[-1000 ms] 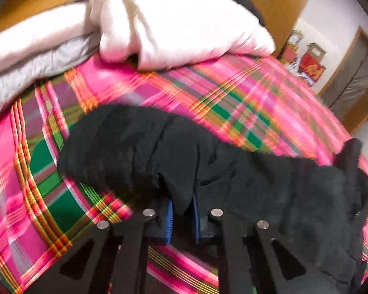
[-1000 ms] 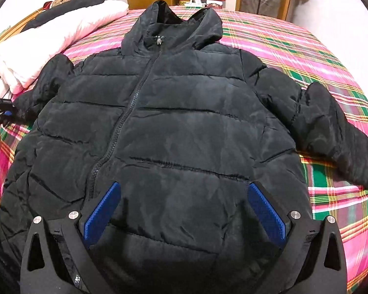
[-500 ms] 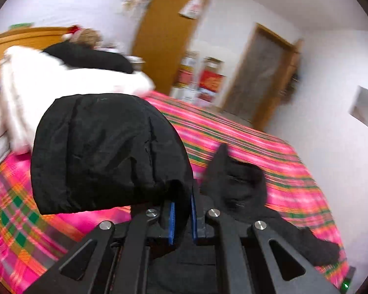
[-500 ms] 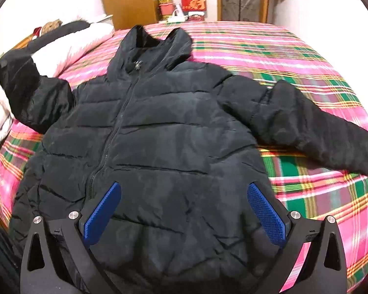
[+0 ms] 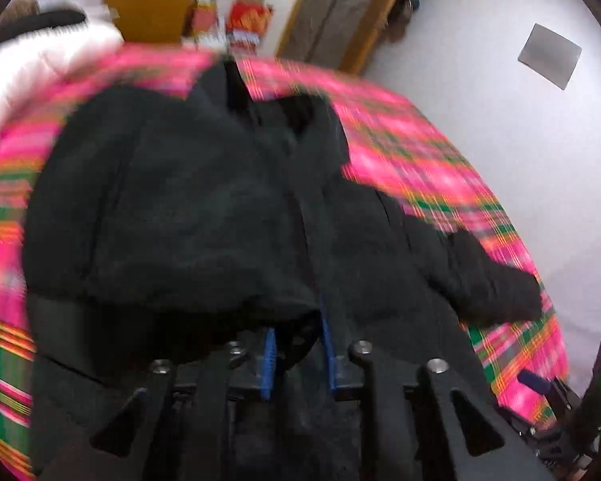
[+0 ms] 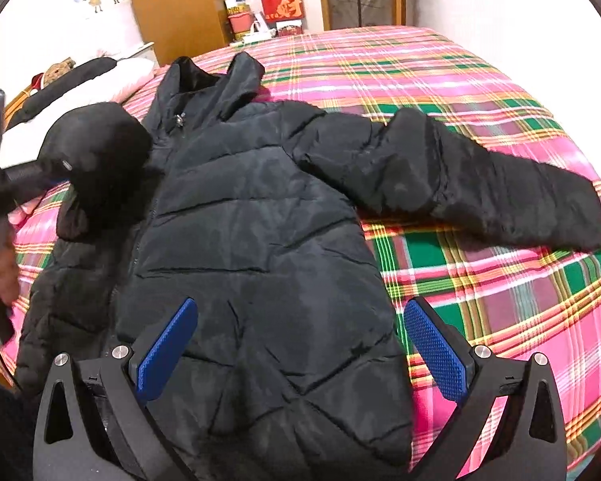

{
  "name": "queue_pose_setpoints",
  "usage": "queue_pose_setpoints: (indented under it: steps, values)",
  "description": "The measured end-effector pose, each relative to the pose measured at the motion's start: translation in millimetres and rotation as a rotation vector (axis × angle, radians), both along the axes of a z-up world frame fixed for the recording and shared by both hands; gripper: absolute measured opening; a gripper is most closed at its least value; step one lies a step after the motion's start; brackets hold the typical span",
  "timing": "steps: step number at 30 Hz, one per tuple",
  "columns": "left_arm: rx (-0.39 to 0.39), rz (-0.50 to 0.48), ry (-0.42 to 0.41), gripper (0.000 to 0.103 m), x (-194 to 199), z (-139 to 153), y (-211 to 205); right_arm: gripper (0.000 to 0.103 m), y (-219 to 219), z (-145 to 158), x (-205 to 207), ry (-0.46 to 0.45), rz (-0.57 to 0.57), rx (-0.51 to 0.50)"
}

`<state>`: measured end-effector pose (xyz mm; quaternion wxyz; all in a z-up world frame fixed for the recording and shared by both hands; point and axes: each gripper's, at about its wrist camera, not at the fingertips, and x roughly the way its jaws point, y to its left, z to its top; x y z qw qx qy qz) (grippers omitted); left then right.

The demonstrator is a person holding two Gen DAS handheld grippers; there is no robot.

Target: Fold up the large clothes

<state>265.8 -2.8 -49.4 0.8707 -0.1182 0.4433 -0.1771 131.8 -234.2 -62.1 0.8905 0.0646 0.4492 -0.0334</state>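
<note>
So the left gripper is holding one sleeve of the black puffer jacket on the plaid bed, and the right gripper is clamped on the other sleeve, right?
No. The right wrist view shows the right gripper open, gripping nothing; that other sleeve lies flat.

jacket [image 6: 260,240] on bed [image 6: 501,280], pillows [image 6: 112,80] apparently behind-left

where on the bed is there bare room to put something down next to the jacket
Bare plaid bedspread lies below the outstretched sleeve, beside the jacket body, and also beyond that sleeve toward the boxes. The side by the white bedding is crowded: the left tongs hold the other sleeve up there.
</note>
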Motion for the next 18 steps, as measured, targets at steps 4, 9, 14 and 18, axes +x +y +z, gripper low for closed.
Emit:
queue_pose_setpoints:
  steps: [4,9,14,18]
  values:
    - [-0.026,-0.068,0.005,0.058,-12.6,-13.6,-14.3,0.103,-0.9,-7.7,1.9,0.013,-0.005,0.002]
    - [-0.099,-0.125,-0.019,0.071,-19.3,2.6,-25.1,0.103,4.1,-8.0,3.8,0.019,0.0,-0.012]
    - [-0.151,-0.138,-0.072,0.071,-37.0,26.3,-13.1,0.103,11.0,4.5,4.8,-0.005,0.008,-0.02]
    - [-0.151,-0.055,-0.117,0.071,-40.0,42.8,21.2,0.103,16.4,11.3,17.8,-0.019,0.013,-0.001]
